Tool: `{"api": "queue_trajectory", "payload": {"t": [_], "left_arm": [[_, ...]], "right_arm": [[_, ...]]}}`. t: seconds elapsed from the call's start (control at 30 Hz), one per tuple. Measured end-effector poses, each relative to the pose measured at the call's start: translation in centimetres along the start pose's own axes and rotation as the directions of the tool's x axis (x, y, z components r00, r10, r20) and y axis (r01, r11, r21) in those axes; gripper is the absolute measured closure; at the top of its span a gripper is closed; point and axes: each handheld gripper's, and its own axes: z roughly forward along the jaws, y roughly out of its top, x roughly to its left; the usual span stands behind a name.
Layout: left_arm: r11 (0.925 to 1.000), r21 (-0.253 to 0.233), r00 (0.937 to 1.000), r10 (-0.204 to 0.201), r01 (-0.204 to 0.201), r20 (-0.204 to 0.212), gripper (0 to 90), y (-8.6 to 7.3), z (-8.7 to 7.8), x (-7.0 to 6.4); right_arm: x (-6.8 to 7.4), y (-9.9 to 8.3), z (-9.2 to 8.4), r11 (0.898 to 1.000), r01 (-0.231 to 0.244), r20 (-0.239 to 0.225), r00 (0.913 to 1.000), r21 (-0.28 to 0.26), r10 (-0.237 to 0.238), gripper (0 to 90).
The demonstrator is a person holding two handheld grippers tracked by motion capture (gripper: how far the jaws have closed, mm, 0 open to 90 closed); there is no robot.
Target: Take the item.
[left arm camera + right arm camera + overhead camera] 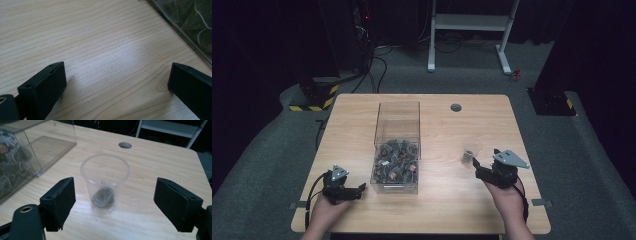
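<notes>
Both hands low on the table [437,210], nothing held. My right gripper [113,202] has its jaws wide apart, and the clear cup [105,182] stands upright straight ahead of them, centred in the gap but just beyond the tips; no contact. In the high view the cup [469,154] sits up and to the left of that right gripper [484,165], just beside it. Cup axis is vertical, mouth up, with one small dark piece [103,195] lying on its bottom.

My left gripper [116,82] is also spread open, over bare wood, with the lower corner of the clear bin [190,27] just off to one side. From above, the left gripper [354,192] sits just left of the bin's [397,150] near end, well apart from the cup.

The bin is half full of small dark parts [394,165], and lies between my two hands.

My read: the right hand is the nearer one for the cup. A short forward push puts the jaws either side of its wall. Thin plastic, so a hard squeeze could crush or tip it.
</notes>
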Motion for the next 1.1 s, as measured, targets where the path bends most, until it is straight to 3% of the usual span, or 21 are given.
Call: {"api": "queue_trajectory", "payload": {"t": [0.3,0.57,0.77,0.8,0.83,0.87,1.0,1.1], "left_arm": [[1.0,0.0,1.0,0.0,0.0,0.0,2.1,0.0,0.0,0.0],[1.0,0.0,1.0,0.0,0.0,0.0,2.1,0.0,0.0,0.0],[1.0,0.0,1.0,0.0,0.0,0.0,2.1,0.0,0.0,0.0],[1.0,0.0,1.0,0.001,-0.001,-0.001,2.1,0.0,0.0,0.0],[1.0,0.0,1.0,0.002,-0.002,0.0,2.0,0.0,0.0,0.0],[1.0,0.0,1.0,0.0,0.0,0.002,2.0,0.0,0.0,0.0],[1.0,0.0,1.0,0.004,-0.004,0.003,2.1,0.0,0.0,0.0],[1.0,-0.004,1.0,-0.001,0.001,0.003,2.1,0.0,0.0,0.0]], "right_arm": [[-1.0,-2.7,-0.8,0.999,0.002,0.031,0.9995,0.047,-0.003,17.1],[-1.4,-6.1,-0.8,0.992,-0.005,0.05,0.9988,0.126,-0.001,16.3],[-1.5,-8.2,-0.8,0.982,-0.015,0.067,0.9978,0.19,0.002,15.9],[-1.5,-8.6,-0.9,0.978,-0.015,0.073,0.9974,0.207,0.0,15.9],[-1.4,-9.2,-0.8,0.964,-0.015,0.087,0.9962,0.266,-0.008,15.9],[-1.4,-9.2,-0.8,0.964,-0.015,0.087,0.9962,0.266,-0.008,15.9],[-1.7,-9.5,-1.2,0.952,-0.092,0.075,0.9945,0.292,0.073,14.5],[-1.6,-9.5,-1.2,0.951,-0.105,0.087,0.9927,0.292,0.083,14.3]]}}
